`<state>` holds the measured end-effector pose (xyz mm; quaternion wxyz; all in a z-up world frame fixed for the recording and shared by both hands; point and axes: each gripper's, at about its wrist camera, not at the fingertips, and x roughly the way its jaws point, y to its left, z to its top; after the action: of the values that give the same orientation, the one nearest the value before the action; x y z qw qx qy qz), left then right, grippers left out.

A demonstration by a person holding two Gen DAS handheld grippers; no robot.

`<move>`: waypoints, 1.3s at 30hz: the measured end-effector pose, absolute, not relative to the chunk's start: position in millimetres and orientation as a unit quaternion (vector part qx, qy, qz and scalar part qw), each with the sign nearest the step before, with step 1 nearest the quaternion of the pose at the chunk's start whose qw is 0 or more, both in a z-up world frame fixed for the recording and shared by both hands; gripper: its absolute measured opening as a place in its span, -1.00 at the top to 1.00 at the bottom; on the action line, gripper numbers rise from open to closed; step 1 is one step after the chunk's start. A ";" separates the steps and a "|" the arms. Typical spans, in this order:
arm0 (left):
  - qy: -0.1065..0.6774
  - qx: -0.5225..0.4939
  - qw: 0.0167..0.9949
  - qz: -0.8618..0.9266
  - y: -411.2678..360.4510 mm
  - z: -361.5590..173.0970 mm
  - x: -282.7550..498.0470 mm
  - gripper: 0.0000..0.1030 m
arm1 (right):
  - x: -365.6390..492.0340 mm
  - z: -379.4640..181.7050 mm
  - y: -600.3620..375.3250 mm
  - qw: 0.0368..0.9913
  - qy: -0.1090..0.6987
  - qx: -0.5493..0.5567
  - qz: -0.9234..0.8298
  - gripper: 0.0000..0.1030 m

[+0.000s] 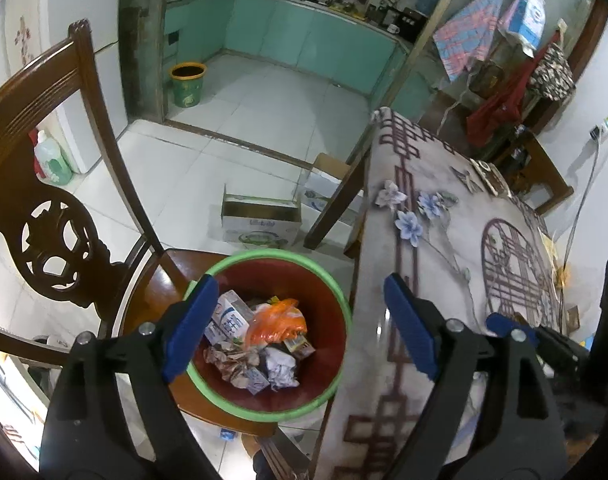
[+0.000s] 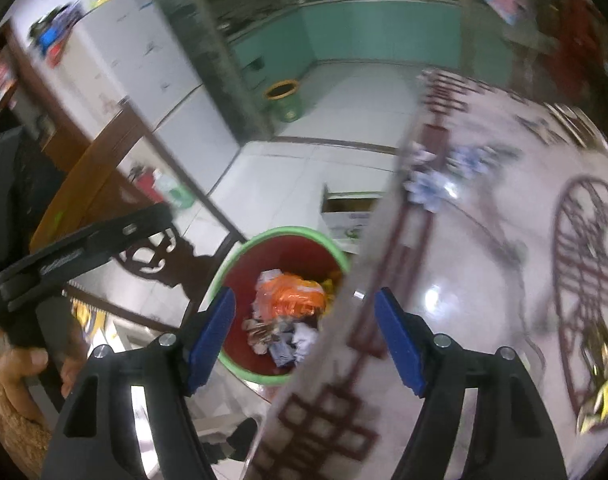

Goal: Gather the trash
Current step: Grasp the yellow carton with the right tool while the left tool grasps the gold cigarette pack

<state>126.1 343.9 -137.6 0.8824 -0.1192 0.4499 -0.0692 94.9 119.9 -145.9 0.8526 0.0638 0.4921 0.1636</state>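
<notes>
Left tongs (image 1: 299, 320) and right tongs (image 2: 304, 336) both hang spread and empty over a green-rimmed red trash bin (image 1: 336, 392) on a wooden chair (image 1: 159, 276), just beside the table (image 1: 444, 240) w/ a patterned cover. Inside the bin: milk carton (image 1: 233, 316), orange plastic bag (image 1: 279, 320), crumpled paper (image 1: 279, 372). Right-wrist view blurred; cardboard box (image 1: 259, 216) sits on the floor beyond.

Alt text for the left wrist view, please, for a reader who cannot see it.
Open, empty left tongs hang over a green-rimmed bin on a wooden chair, holding a milk carton, orange wrapper and crumpled paper. A patterned table stands at right.
</notes>
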 end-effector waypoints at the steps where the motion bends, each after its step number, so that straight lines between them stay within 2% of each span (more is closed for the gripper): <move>1: 0.450 -0.115 0.882 -0.073 339.2 -137.1 124.3 -0.61 | 90.7 -146.0 105.9 0.854 0.492 0.075 0.149 -0.36; 10: 0.454 -0.071 0.880 -0.122 259.9 -129.2 102.1 -0.66 | 41.0 -149.4 -55.0 0.871 0.457 0.171 -0.055 -0.50; 12: 0.454 -0.065 0.879 -0.132 240.7 -127.9 97.5 -0.67 | 21.2 -150.9 -106.3 0.865 0.435 0.213 -0.127 -0.64; 15: 0.460 -0.057 0.874 -0.149 198.9 -128.6 89.7 -0.67 | 0.6 -161.8 -163.1 0.847 0.421 0.258 -0.199 -0.68; 24: 0.483 -0.056 0.854 -0.186 86.6 -134.0 76.6 -0.73 | 3.4 -230.7 -243.3 0.779 0.507 0.303 -0.210 -0.68; 30: 0.523 -0.122 0.827 -0.165 17.0 -155.0 94.1 -0.75 | 11.2 -256.8 -262.9 0.766 0.534 0.326 -0.148 -0.73; 33: 0.539 -0.136 0.816 -0.157 -11.2 -167.2 100.5 -0.75 | 15.8 -254.2 -263.1 0.781 0.541 0.291 -0.109 -0.44; 35: 0.557 -0.139 0.805 -0.148 -29.6 -179.8 104.3 -0.75 | 18.6 -253.1 -269.1 0.786 0.545 0.282 -0.081 -0.12; 38: 0.592 -0.163 0.777 -0.136 -53.0 -205.4 110.4 -0.75 | 15.5 -244.8 -291.9 0.790 0.538 0.288 -0.061 0.17; 39: 0.599 -0.168 0.771 -0.135 -58.4 -210.5 111.5 -0.75 | 14.9 -239.6 -298.5 0.795 0.534 0.281 -0.060 0.21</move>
<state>111.5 -58.4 -210.5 0.7715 -0.1678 0.5987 -0.1348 14.9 -298.5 -239.6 0.7954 0.2807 0.5338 -0.0598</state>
